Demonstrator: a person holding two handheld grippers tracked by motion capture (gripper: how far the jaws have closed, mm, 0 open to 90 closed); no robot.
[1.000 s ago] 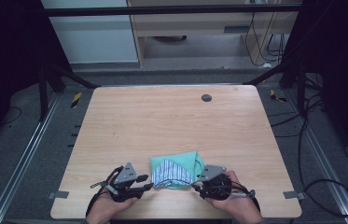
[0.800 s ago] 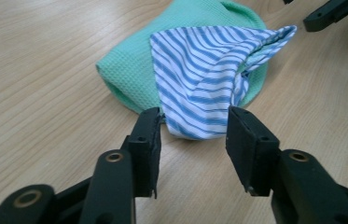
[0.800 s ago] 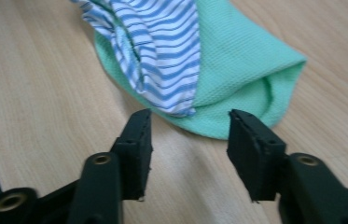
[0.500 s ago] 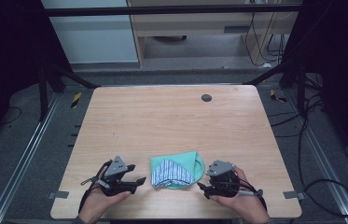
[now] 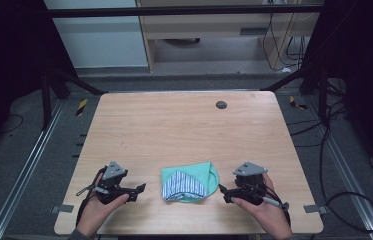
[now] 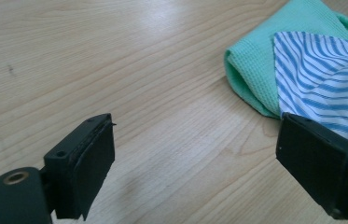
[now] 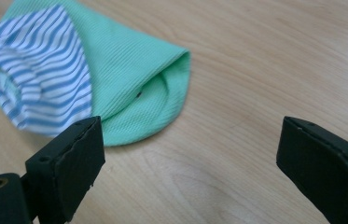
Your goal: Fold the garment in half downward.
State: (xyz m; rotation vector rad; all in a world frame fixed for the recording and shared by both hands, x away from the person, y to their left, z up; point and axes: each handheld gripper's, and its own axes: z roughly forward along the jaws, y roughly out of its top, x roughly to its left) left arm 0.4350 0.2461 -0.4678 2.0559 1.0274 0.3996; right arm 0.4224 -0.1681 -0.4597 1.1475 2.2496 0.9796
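While flanking the folded cloth [image 5: 190, 181] near the table's [image 5: 174, 125] front edge, left tongs [image 5: 136, 190] and right tongs [image 5: 224, 192] just spread, empty.

Mint-green cloth [image 5: 200, 175] with blue-and-white striped lining; black fingers [image 6: 83, 165].

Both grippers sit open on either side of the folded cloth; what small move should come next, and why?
Probably draw both hands back toward the table's near edge. The green and striped cloth lies folded, untouched; the left gripper and right gripper have just been opening, nothing between their jaws, so the fold looks finished.
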